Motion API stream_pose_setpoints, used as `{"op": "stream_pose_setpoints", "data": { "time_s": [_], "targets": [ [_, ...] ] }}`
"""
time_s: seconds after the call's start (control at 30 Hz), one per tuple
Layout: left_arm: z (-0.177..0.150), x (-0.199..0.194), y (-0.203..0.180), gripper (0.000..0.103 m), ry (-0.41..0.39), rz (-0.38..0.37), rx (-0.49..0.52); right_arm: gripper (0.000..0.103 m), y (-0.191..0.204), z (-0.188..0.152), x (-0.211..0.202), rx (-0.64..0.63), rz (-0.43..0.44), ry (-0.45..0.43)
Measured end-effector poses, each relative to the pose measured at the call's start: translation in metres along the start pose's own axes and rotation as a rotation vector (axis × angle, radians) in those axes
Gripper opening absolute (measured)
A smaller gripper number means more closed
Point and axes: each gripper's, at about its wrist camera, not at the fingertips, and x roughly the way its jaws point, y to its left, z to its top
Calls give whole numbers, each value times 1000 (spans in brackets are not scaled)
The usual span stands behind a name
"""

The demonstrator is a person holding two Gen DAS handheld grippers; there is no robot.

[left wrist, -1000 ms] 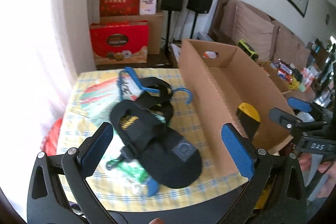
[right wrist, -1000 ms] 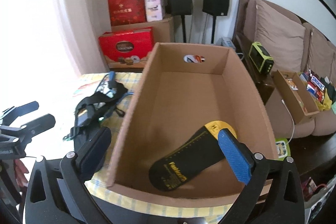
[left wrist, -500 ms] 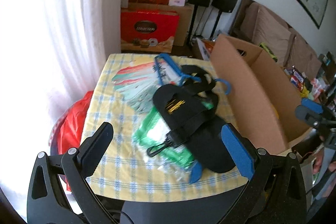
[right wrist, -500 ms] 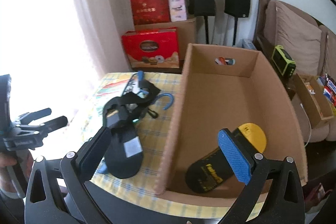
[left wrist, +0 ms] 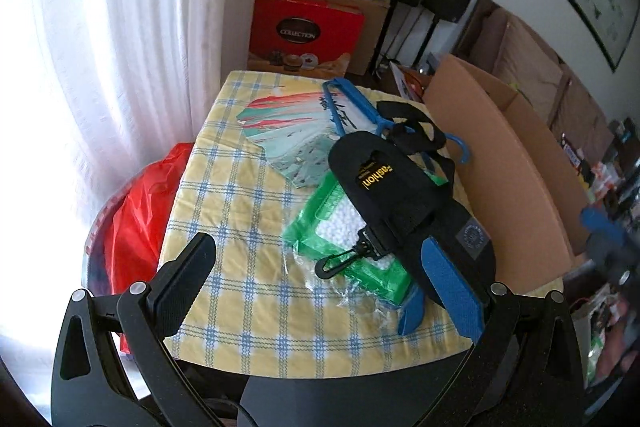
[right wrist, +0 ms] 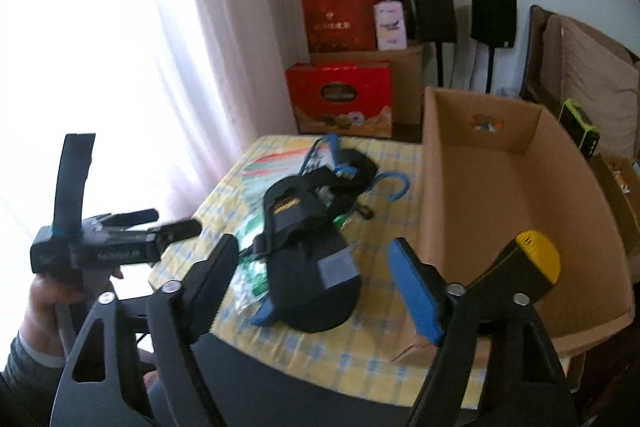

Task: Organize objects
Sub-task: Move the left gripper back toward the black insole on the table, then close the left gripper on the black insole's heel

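A black sole-shaped piece [left wrist: 460, 227] with a grey patch lies on the checked tablecloth [left wrist: 240, 195]. A black strap with a yellow "Fashion" label [left wrist: 380, 183] and a clip crosses it. Under them lie a green packet of white beads [left wrist: 336, 227], a blue hanger [left wrist: 352, 107] and a colourful packet [left wrist: 296, 131]. My left gripper [left wrist: 320, 287] hovers open over the table's near edge, nothing between its pads. My right gripper [right wrist: 316, 283] hangs above the black sole [right wrist: 316, 287]; its jaws are closing and touch nothing. A black-and-yellow insole [right wrist: 528, 259] lies in the cardboard box [right wrist: 520, 179].
The tall box wall [left wrist: 512, 163] bounds the table on the right. A red bag [left wrist: 140, 211] and white curtains lie off its left edge. Red gift boxes [right wrist: 340, 99], speakers and a sofa stand behind. A hand holds the left gripper [right wrist: 176, 221] at the left.
Both views have swung left, from the box to the pile on the table. My left gripper has sunk toward the near table edge. My right gripper's jaws stand narrower than before.
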Motion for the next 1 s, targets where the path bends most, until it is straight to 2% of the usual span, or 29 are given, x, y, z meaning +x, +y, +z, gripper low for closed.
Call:
{"op": "stream_pose_setpoints", "data": {
  "time_s": [0.27, 0.53, 0.67, 0.87, 1.0],
  "targets": [
    [-12, 11, 7, 102, 32, -57, -9, 46, -1, -40, 37, 63, 27, 108],
    [-27, 24, -3, 101, 76, -115, -5, 45, -17, -62, 53, 144, -42, 136],
    [-32, 30, -8, 101, 93, -159, -21, 45, -23, -68, 64, 192, -22, 154],
    [-35, 38, -18, 101, 108, -185, -24, 45, -28, -72, 80, 236, -9, 168],
    [-35, 41, -24, 101, 112, -204, -22, 43, -35, -71, 85, 286, 32, 150]
  ]
}}
